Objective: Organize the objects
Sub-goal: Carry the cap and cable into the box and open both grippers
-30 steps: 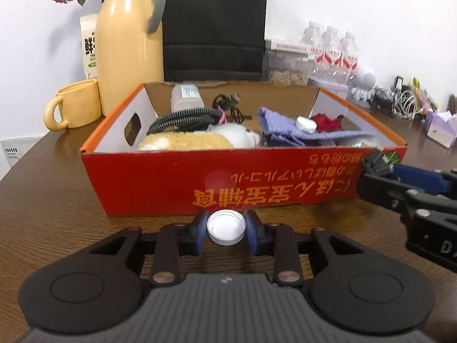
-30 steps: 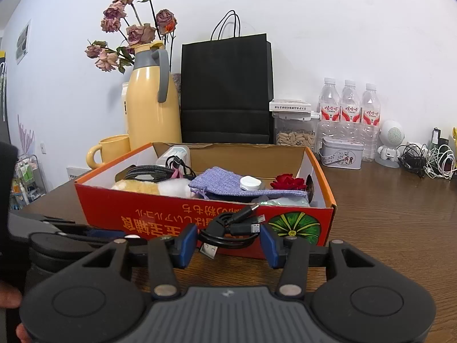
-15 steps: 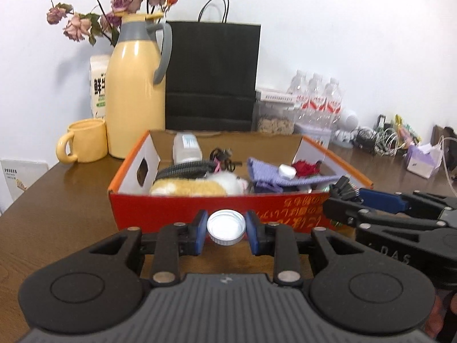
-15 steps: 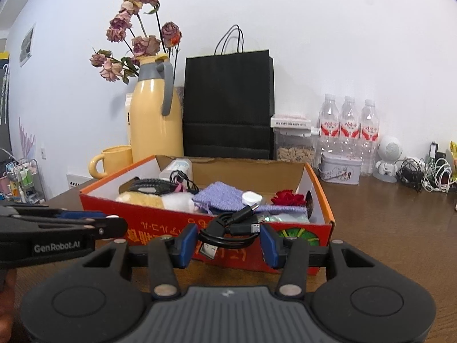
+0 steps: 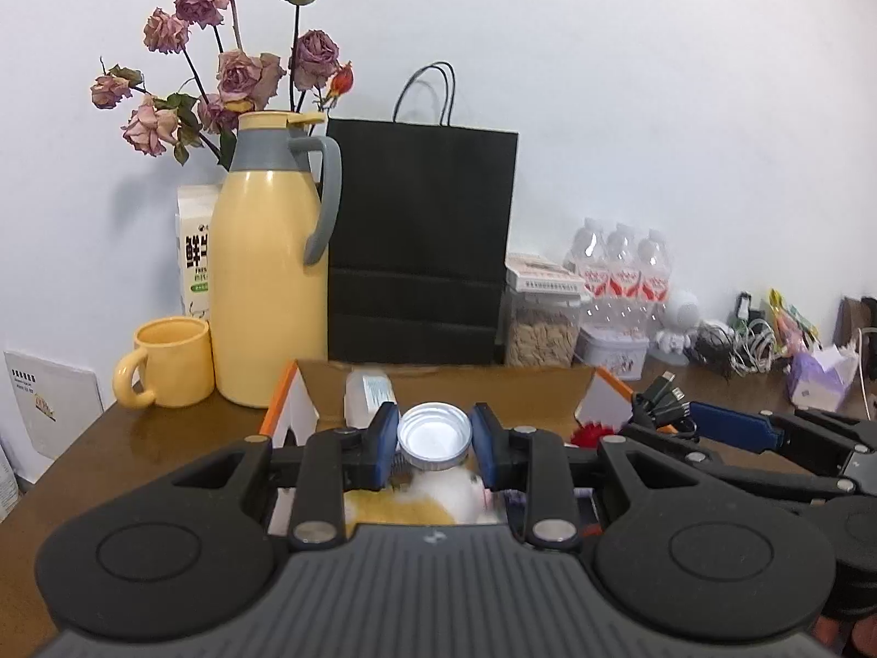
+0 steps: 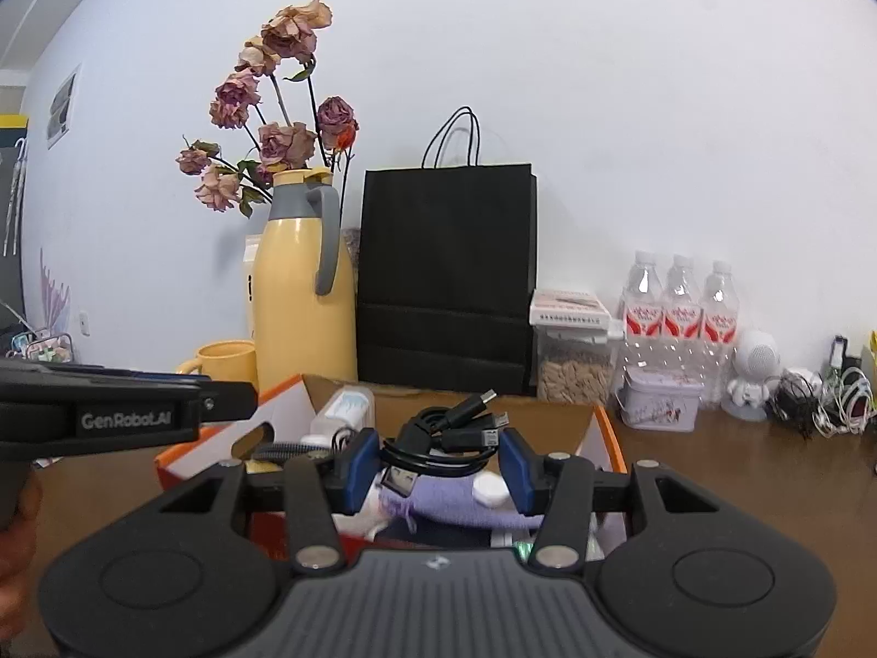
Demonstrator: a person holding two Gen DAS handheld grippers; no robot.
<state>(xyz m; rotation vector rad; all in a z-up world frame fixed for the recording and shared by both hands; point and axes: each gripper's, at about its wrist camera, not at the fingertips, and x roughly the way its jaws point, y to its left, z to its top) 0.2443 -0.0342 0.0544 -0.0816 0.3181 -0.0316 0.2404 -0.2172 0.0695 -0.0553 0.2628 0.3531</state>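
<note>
Left gripper was clamped on the white bottle cap and the right gripper was pinching a coiled black cable, both hanging over the orange cardboard box. I'd have carried each clear past the near wall before letting go, cap towards 12 o'clock by the white bottle, cable lowered onto the purple cloth so the plugs didn't snag.

**A lived-in home or small office corner**

A brown wooden surface stands against a plain white wall. Along the wall sit a yellow thermos jug, a matching mug, dried roses, a black paper bag, bottled water and tangled charger cables.
</note>
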